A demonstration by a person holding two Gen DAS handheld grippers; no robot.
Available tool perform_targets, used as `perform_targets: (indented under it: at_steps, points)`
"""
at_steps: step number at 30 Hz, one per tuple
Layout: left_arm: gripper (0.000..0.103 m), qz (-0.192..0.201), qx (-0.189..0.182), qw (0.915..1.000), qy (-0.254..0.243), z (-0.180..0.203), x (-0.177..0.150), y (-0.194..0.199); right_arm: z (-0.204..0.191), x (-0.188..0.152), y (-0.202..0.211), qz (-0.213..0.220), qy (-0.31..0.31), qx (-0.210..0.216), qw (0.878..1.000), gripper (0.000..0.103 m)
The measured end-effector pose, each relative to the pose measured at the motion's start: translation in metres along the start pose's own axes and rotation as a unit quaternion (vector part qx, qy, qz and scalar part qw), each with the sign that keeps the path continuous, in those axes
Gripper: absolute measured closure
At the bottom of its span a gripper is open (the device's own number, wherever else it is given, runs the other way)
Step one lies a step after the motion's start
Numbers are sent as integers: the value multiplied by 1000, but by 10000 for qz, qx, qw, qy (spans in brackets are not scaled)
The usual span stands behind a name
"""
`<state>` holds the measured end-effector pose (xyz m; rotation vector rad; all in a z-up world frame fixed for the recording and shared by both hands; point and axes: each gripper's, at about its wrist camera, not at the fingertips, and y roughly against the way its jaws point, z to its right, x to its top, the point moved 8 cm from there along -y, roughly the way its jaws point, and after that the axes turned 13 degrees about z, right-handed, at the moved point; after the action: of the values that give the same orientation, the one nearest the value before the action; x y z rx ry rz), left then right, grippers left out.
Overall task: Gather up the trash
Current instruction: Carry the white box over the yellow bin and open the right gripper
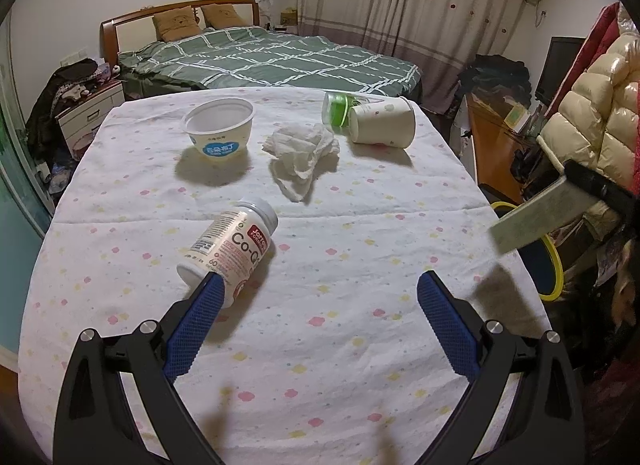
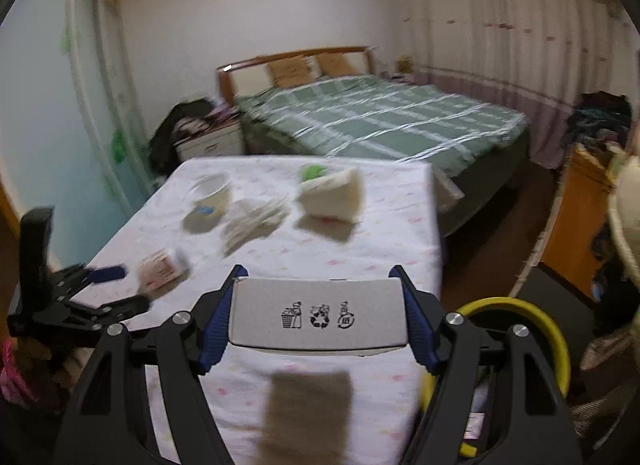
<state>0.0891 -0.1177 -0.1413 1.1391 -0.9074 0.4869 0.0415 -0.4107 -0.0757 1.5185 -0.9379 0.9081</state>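
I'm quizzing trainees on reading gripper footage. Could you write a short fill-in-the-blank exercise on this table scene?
1. The right gripper is shut on a flat grey ____.
2. The pill bottle lies on its ____ on the tablecloth.
3. The crumpled tissue lies between the white bowl and the tipped paper ____.
4. The left gripper is ____, holding nothing.

Missing words: box; side; cup; open
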Motion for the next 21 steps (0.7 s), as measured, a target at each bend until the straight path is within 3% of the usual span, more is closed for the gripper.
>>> perform_targets:
  at_steps: [5,10,15,21]
  points:
    - [7,-16,11,10000,8,-1,-1,0,74,-8,8,-10,-396,-982,9944,34]
    - [7,-73,26,10000,-28,1,-3,-3,150,-60,-6,-596,-761,-1948,9761,34]
    - [7,-93,45,9999,-86,4,-2,-5,185,-110,-25,-1046,-976,-2249,9638,34]
    - [7,-119,73,9998,-145,6,-2,-8,206,-128,-36,-1157,-1131,-2430,9564,34]
